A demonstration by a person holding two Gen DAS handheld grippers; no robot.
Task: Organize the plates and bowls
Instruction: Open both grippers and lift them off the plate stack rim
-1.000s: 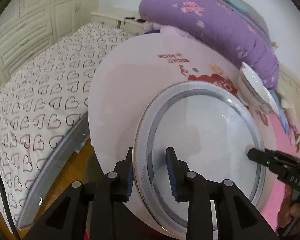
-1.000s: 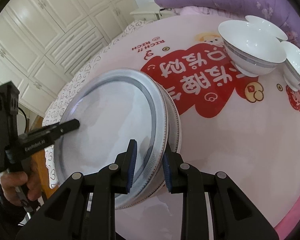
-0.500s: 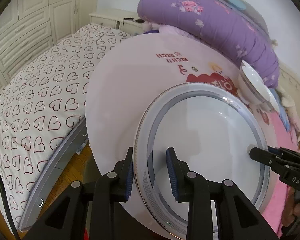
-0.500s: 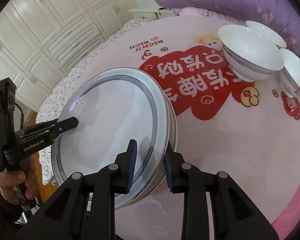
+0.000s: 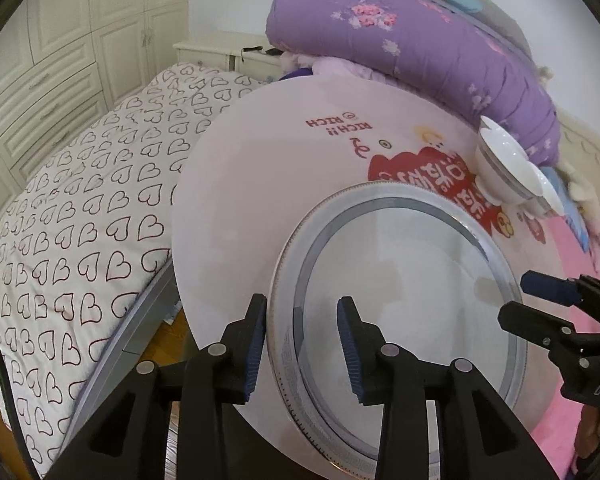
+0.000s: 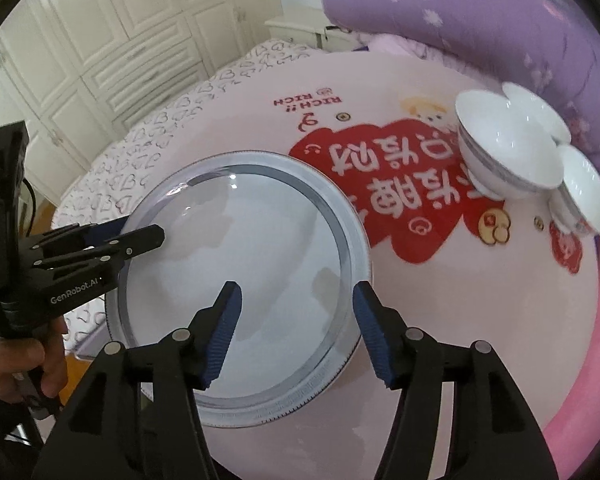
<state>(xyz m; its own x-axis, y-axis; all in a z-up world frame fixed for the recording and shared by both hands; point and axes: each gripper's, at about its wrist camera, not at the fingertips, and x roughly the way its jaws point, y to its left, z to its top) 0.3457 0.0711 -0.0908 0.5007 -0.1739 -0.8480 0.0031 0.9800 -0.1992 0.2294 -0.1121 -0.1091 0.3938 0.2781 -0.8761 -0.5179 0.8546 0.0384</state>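
Left gripper [image 5: 302, 344] jaws apart, straddling the plate [image 5: 400, 300] rim at its 7 o'clock; right gripper [image 6: 296, 328] wide apart above it. Plate sits on the table [image 6: 440, 320] near edge. Bowls [image 6: 508, 152] at 2 o'clock overlap, count unclear.

My left gripper [image 5: 302, 344] straddles the near rim of the plate [image 5: 404, 304] on the counter [image 5: 260, 184], fingers apart; bowls [image 5: 504, 172] sit beyond it.
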